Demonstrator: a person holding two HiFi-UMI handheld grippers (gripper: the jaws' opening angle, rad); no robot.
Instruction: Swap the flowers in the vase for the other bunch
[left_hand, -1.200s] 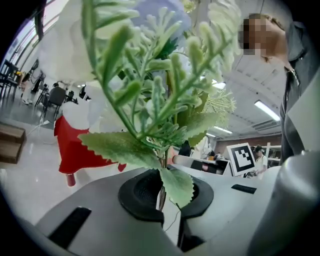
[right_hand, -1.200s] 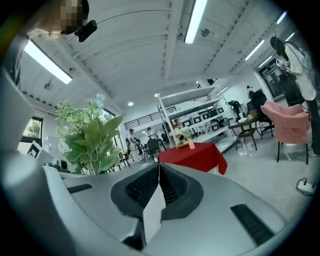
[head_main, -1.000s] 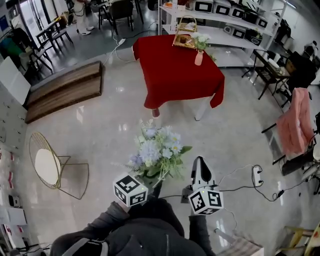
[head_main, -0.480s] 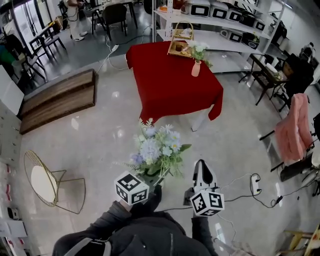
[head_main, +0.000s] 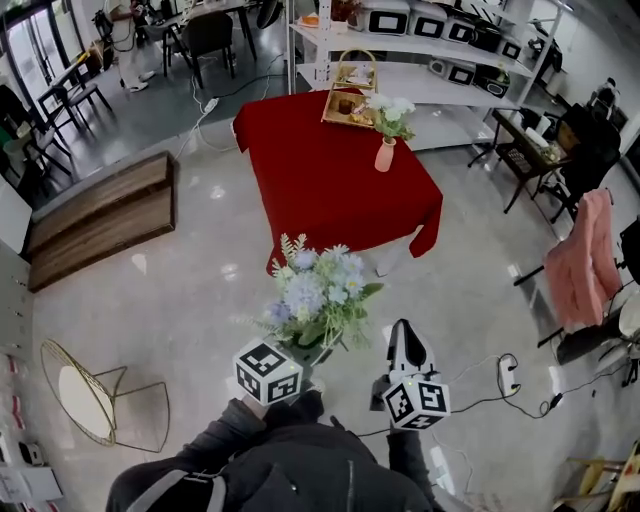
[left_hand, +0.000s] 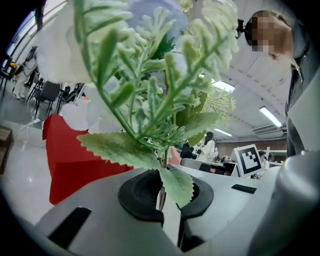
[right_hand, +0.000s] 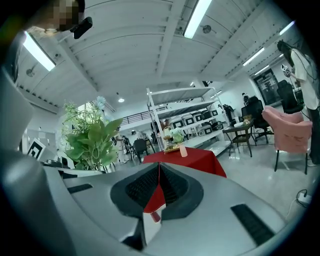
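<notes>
Compared with a second ago, the table (head_main: 330, 170) with its red cloth sits larger and closer in the head view. The gold wire chair (head_main: 85, 390) has slid toward the lower left corner, and more of the white shelf unit (head_main: 440, 50) shows behind the table. Both grippers keep their places in front of the person. The left gripper (left_hand: 161, 197) is clamped on the thin stems of the blue-and-white bunch (head_main: 315, 298), which stands upright over the glossy floor (head_main: 180, 300), well short of the table's near edge. The right gripper (right_hand: 159, 187) is closed on nothing, its pads together. The pink vase (head_main: 385, 155) stands near the table's far right edge with the white flowers (head_main: 390, 115) in it, and a wicker basket (head_main: 350, 95) sits just beside it at the far corner. In the head view the bunch hides the left gripper's jaws, and only the left gripper view shows the stems between the pads. There, leaves fill most of the picture and blot out all but a red patch of the table. A low wooden platform (head_main: 100, 215) lies to the left, a pink cloth (head_main: 585, 260) hangs over a chair at the right, and a cable (head_main: 500, 380) trails across the floor.
</notes>
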